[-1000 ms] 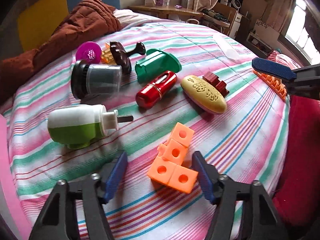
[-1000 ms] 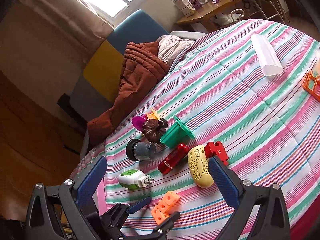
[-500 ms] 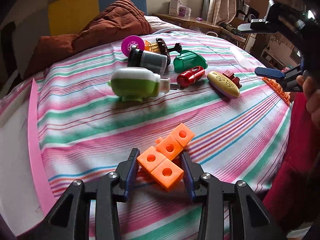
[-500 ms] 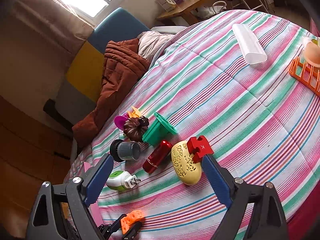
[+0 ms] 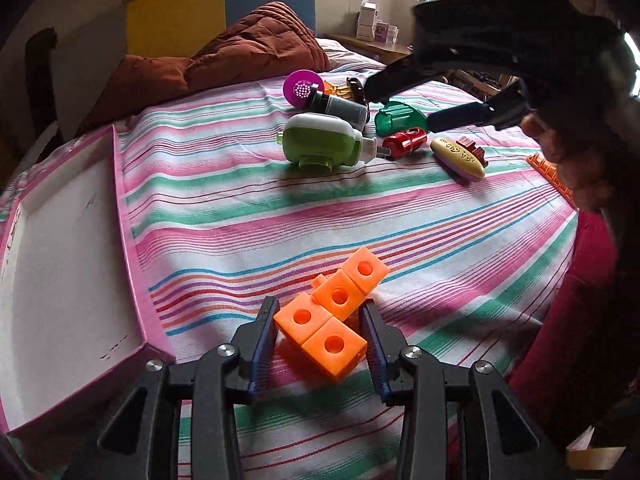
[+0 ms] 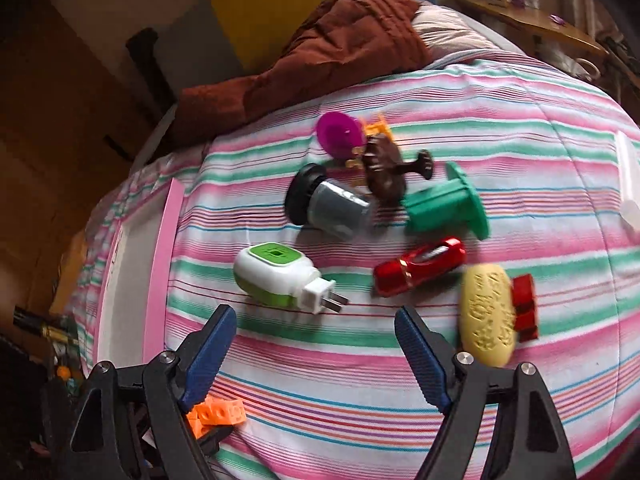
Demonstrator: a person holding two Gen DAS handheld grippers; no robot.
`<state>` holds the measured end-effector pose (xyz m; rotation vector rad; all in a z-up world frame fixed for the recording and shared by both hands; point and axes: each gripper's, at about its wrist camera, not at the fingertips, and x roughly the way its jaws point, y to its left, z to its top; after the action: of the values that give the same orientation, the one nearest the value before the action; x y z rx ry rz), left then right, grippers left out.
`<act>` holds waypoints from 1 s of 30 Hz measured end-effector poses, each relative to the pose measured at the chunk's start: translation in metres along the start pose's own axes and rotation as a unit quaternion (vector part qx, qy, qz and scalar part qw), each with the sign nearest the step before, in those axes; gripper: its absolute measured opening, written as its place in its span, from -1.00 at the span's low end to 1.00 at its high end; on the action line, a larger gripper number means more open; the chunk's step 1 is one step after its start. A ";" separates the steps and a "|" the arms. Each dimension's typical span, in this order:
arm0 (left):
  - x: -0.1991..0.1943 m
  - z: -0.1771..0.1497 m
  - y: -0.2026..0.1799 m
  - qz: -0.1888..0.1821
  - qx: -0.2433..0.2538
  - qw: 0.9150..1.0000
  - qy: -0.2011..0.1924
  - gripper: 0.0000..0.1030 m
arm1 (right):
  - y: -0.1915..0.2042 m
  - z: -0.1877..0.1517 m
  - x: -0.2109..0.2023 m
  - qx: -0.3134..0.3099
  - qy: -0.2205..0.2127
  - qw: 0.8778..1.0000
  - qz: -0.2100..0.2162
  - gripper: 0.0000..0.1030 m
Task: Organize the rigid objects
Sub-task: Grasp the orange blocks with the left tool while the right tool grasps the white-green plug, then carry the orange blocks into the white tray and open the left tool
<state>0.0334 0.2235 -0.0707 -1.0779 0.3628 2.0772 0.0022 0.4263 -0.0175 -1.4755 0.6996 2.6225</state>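
My left gripper [image 5: 322, 326] is shut on an orange block cluster [image 5: 332, 314] of linked cubes, held just above the striped bedspread; the cluster also shows in the right wrist view [image 6: 218, 414]. My right gripper [image 6: 316, 344] is open and empty above the spread, close to a green-and-white plug-in device [image 6: 276, 274]. That device [image 5: 320, 146] lies with a grey jar [image 6: 328, 208], a green holder [image 6: 444, 208], a red cylinder [image 6: 420, 266], a yellow soap-shaped piece [image 6: 486, 314] and a red puzzle piece [image 6: 524, 306].
A pink-rimmed white box lid [image 5: 132, 240] lies at the left of the bed, also in the right wrist view [image 6: 160, 264]. A brown blanket [image 5: 240, 56] is piled at the head. A magenta disc [image 6: 338, 134] and a brown mushroom-shaped piece [image 6: 386, 170] lie behind the jar. An orange rack [image 5: 550, 172] sits far right.
My left gripper has closed on the orange blocks and swung left, so the pink box lid has come into view. My right gripper has moved down toward the green-and-white device.
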 end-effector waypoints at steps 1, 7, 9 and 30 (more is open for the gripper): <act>-0.001 -0.001 0.001 -0.001 -0.001 1.000 0.000 -0.20 | 0.006 0.006 0.007 -0.008 0.004 1.000 0.001 0.61; -0.008 -0.006 0.007 -0.007 -0.005 1.000 -0.002 -0.20 | 0.023 0.040 0.046 -0.016 0.031 0.999 0.016 0.62; -0.010 -0.008 0.009 -0.010 -0.008 1.000 -0.002 -0.20 | 0.028 0.045 0.061 -0.026 0.056 0.998 0.023 0.62; -0.042 -0.019 0.016 -0.004 -0.029 0.999 -0.021 -0.20 | 0.032 0.010 0.083 -0.069 0.072 0.995 0.021 0.40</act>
<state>0.0480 0.1811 -0.0501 -1.0666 0.2789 2.1106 -0.0594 0.3873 -0.0702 -1.7203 0.5754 2.6658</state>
